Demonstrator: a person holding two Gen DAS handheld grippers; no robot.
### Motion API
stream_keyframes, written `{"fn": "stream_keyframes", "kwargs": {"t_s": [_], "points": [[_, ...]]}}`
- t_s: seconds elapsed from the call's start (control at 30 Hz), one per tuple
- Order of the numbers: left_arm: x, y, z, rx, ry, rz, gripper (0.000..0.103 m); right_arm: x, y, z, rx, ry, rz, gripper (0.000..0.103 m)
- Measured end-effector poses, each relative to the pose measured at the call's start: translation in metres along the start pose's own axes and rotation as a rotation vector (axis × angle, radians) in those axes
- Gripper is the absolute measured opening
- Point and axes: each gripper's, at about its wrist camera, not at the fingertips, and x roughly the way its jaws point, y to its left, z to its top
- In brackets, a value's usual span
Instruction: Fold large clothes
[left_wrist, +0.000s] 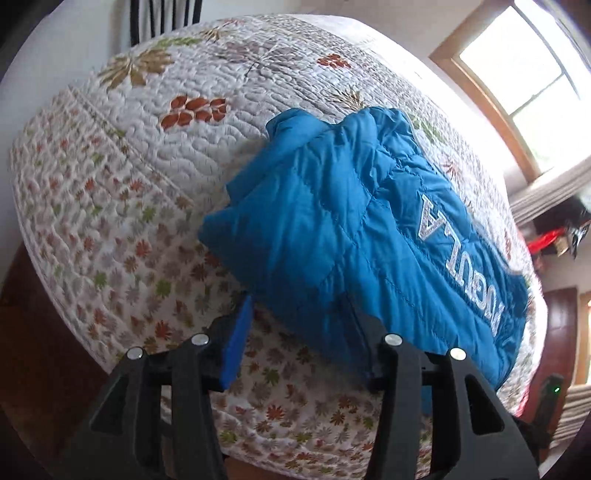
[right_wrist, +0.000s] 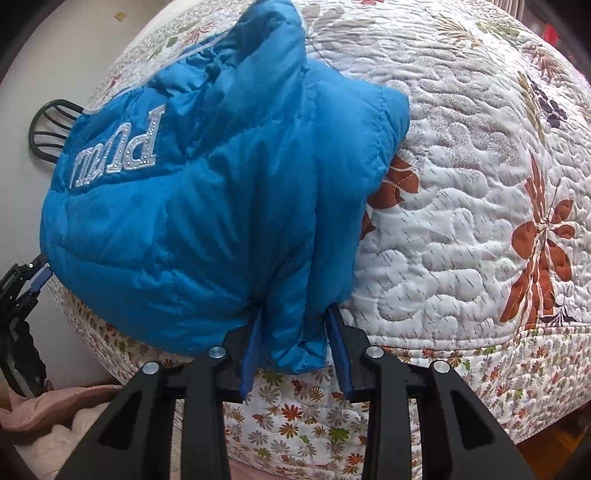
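Right gripper (right_wrist: 293, 350): black arms and blue pads are clenching a bunched lower fold of the jacket (right_wrist: 207, 192), which is bulging between the pads and draping upward over the quilt (right_wrist: 461, 206).
Left gripper (left_wrist: 306, 343): jaws are standing released; the left pad (left_wrist: 238, 343) is hanging clear over the quilt (left_wrist: 129, 192), while the right pad is sitting hidden behind the jacket (left_wrist: 332, 221) hem, so contact there cannot be told.
Jacket: blue, quilted, is lying bunched on the quilt near its front edge, silver lettering (left_wrist: 458, 254) reading upside down and partly cut off by folds.
Quilt: white with a leaf print, is covering the bed under the jacket.
Window (left_wrist: 532, 70): is glaring white beyond the jacket; nothing outside is readable.
Dark objects (right_wrist: 22, 314) left of the jacket are staying unclear.
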Motion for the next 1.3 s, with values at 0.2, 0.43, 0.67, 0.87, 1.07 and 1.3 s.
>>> {"fn": "stream_keyframes", "kwargs": {"t_s": [0.2, 0.43, 0.67, 0.87, 1.07, 1.3], "points": [[0.019, 0.022, 0.012, -0.161, -0.027, -0.133, 0.055, 0.0, 0.0, 0.001, -0.012, 0.003, 0.002, 0.036], [0.043, 0.052, 0.027, -0.313, -0.023, -0.295, 0.061, 0.001, -0.001, 0.004, -0.019, 0.013, -0.016, 0.036], [0.062, 0.059, 0.029, -0.33, -0.077, -0.375, 0.069, 0.005, 0.008, 0.011, -0.025, 0.033, -0.043, 0.036], [0.073, 0.051, 0.041, -0.317, -0.103, -0.392, 0.05, 0.008, 0.01, 0.015, -0.026, 0.053, -0.053, 0.038], [0.06, 0.04, 0.039, -0.276, -0.159, -0.363, 0.027, 0.013, 0.003, 0.026, -0.019, 0.065, -0.045, 0.039], [0.077, 0.045, 0.036, -0.246, -0.132, -0.322, 0.03, 0.021, -0.008, 0.034, -0.01, 0.064, -0.023, 0.041]]}}
